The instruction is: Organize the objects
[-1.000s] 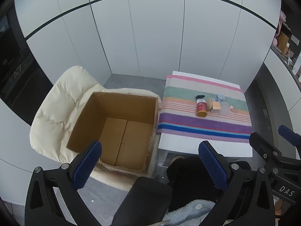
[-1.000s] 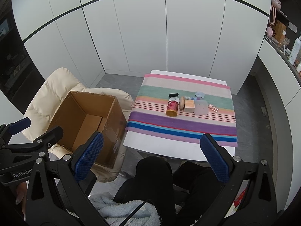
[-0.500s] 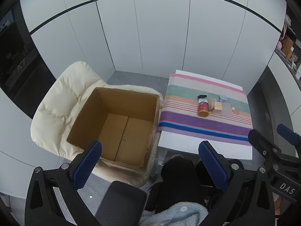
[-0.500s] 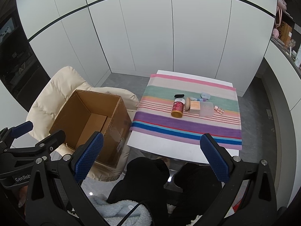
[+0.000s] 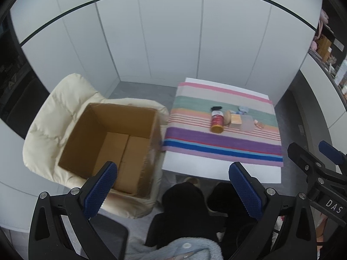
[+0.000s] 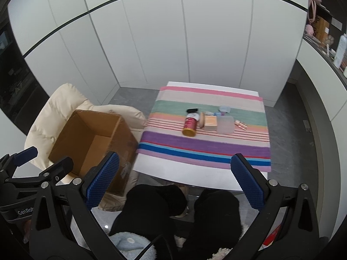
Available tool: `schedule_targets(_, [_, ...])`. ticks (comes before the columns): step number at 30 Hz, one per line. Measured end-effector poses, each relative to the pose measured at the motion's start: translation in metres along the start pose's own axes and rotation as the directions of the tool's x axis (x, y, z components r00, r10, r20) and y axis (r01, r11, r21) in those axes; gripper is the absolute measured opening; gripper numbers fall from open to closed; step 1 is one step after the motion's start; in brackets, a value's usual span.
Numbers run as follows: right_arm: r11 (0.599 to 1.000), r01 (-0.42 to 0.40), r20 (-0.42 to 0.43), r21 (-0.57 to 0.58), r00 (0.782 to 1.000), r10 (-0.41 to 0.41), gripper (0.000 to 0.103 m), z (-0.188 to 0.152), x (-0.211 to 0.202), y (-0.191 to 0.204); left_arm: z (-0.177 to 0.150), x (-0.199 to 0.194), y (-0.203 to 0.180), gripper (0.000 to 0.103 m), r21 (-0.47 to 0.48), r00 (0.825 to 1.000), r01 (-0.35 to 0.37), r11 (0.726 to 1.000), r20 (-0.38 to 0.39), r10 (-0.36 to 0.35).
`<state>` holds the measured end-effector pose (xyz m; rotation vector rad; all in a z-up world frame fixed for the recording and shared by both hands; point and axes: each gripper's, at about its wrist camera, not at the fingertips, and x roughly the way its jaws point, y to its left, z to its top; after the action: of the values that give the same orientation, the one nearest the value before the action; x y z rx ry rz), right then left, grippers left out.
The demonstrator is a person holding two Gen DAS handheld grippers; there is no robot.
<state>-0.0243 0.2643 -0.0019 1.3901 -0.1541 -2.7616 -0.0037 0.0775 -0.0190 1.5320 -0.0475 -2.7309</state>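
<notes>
Fingers (image 5: 99, 189) of both grippers spread, empty.

I have lifted both my tongs higher and drawn them back over the last second, so the bench (image 6: 195, 173) and the cardboard box (image 5: 112, 143) now sit smaller and farther off in both views. More of my dark-trousered knees (image 6: 184, 208) shows below. My left tongs (image 5: 173, 186) have also swung rightwards, bringing the striped cloth (image 5: 223, 138) nearer mid-view.

"DAS" marks the right gripper (image 5: 331, 158); "GenRob" marks the left gripper (image 6: 26, 158).
</notes>
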Motion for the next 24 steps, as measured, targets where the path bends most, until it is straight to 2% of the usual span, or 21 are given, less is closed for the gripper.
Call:
schedule_targets(10, [0.995,0.078,-0.018,0.066,0.997,-0.077,0.103,-0.001,0.008,-0.075,0.014,0.026,-0.069,0.103,0.077,0.996,0.082,0.994,-0.024,-0.08])
schedule_targets(15, [0.99,0.09,-0.03,0.109,0.996,-0.088,0.103,0.002,0.015,-0.111,0.023,0.041,-0.098,0.103,0.114,0.993,0.112,0.987,-0.037,-0.109])
schedule_targets(24, [0.977,0.144,-0.049,0.157,0.989,-0.138,0.103,0.009,0.042,-0.152,0.038,0.078,-0.137,0.103,0.193,0.993,0.114,0.975,-0.048,-0.107])
